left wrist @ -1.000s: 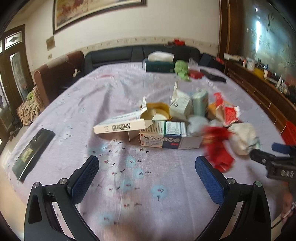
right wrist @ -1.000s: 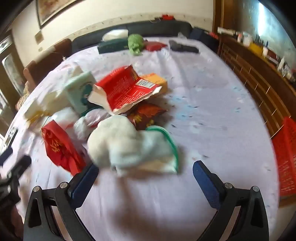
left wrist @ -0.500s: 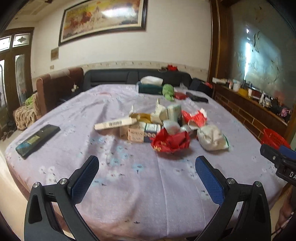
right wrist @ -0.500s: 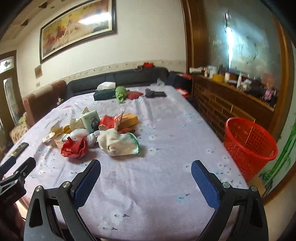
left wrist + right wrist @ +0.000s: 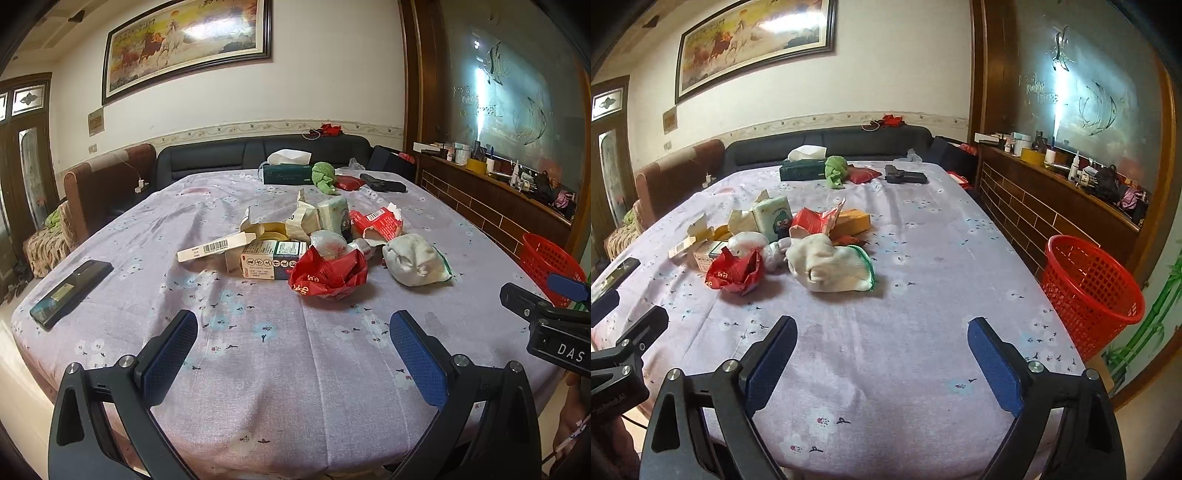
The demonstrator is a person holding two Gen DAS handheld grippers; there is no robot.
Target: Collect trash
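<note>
Surface (image 5: pixel 295 369): large, covered in a lilac flowered cloth; the near edge curves just below both tongs, the right edge runs beside a brick-pattern sideboard (image 5: pixel 1034 206).
Trash pile (image 5: pixel 317 240): clustered mid-surface, well apart from every edge.
Red wrapper (image 5: pixel 328 275): crumpled, at the near side of the pile, touching a small carton (image 5: pixel 273 260).
White cloth bundle (image 5: pixel 831 267): green-trimmed, at the pile's right side, just beside the red wrapper.
Torn red packet (image 5: pixel 376 223): behind the bundle, next to a pale green pack (image 5: pixel 332 214).
Basket (image 5: pixel 1089 288): red mesh, on the floor off the right edge, mouth up.
Phone (image 5: pixel 72 288): dark, flat near the left edge.
Far end: tissue box (image 5: pixel 288 173), green cloth (image 5: pixel 836 170), black case (image 5: pixel 905 175).
Open room: bare cloth between the pile and the near edge, and a wide bare strip along the right side.
Left tongs (image 5: pixel 293 347): released, spread wide, nothing between them, above the near edge.
Right tongs (image 5: pixel 882 354): closing slightly, wide apart, nothing between them.
</note>
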